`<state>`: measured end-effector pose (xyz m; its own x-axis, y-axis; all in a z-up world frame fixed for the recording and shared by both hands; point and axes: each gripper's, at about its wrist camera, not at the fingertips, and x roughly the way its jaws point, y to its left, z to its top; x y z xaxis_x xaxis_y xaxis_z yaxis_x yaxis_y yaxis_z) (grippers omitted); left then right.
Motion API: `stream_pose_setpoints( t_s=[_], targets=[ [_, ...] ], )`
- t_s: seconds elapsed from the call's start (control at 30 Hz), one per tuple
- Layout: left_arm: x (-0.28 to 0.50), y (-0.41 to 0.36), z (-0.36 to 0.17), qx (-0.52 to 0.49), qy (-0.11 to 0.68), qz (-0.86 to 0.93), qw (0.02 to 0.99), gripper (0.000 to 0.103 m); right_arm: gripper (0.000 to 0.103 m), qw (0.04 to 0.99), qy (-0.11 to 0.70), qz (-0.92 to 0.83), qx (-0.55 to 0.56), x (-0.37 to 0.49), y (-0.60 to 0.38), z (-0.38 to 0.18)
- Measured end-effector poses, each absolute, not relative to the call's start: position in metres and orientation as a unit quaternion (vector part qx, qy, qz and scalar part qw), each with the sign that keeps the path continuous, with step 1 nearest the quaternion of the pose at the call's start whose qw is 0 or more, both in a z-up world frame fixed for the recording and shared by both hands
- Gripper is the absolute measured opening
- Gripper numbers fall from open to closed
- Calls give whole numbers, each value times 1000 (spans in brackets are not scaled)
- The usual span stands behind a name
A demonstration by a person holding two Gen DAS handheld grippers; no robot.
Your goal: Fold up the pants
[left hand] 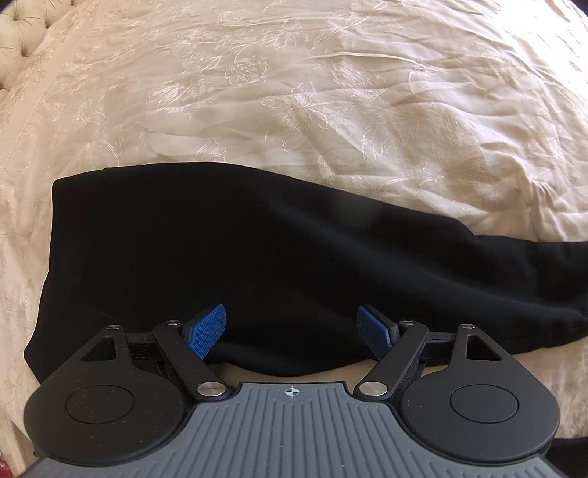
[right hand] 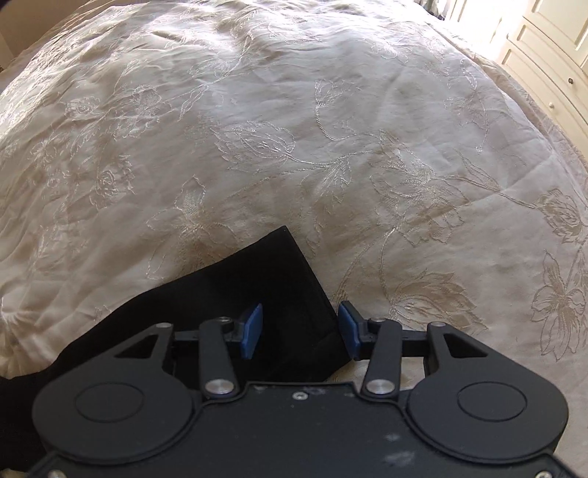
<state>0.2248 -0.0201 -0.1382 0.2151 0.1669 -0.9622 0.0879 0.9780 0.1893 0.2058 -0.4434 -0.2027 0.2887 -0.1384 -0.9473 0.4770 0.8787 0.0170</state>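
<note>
We work over a wide bed, its cream bedspread (left hand: 330,92) creased and stitched with pale flower outlines, a tufted headboard (left hand: 18,33) far off to the left gripper's upper left and white drawers (right hand: 551,55) beyond the right gripper's upper right. The black pants (left hand: 239,264) lie flat on the bedspread straight ahead of and beneath our left gripper (left hand: 292,331), their broad end squared off to its left and the cloth narrowing away to its right. They look already doubled leg over leg, since we see one long band and no split, though the dark cloth hides any seam; we judge the crosswise folds are yet to be made. Our left gripper is released, its blue ribbed pads (left hand: 205,331) spread wide above the near edge of the pants with nothing pinched. Our right gripper (right hand: 299,329) sits at the narrow end, where a neat square corner (right hand: 284,235) points away ahead of it; its jaws straddle the hem edge, the left pad over the cloth and the right pad just beside it over bare bedspread, not yet pressing as far as we can see. The fabric seems soft, matte and fairly thick, a knit that should drape and hold a crease loosely. The bedspread looks slippery and thin, so it may bunch beneath the pants.
</note>
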Motion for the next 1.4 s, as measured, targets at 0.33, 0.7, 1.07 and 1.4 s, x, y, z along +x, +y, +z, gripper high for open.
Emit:
stream_pose_setpoints(
  t_s=[0.33, 0.7, 1.07, 1.4],
  targets=[
    [201, -16, -127, 104, 619, 18, 778, 78, 3, 800, 540, -251, 72, 182, -428, -173],
    [161, 14, -113, 111, 609, 7, 785, 78, 21, 820, 499, -252, 126, 120, -397, -120],
    [108, 66, -121, 129, 614, -10, 779, 78, 22, 801, 527, -232, 164, 34, -325, -120],
    [62, 90, -123, 175, 593, -72, 783, 78, 23, 772, 545, -254, 205, -38, -279, -133]
  ],
)
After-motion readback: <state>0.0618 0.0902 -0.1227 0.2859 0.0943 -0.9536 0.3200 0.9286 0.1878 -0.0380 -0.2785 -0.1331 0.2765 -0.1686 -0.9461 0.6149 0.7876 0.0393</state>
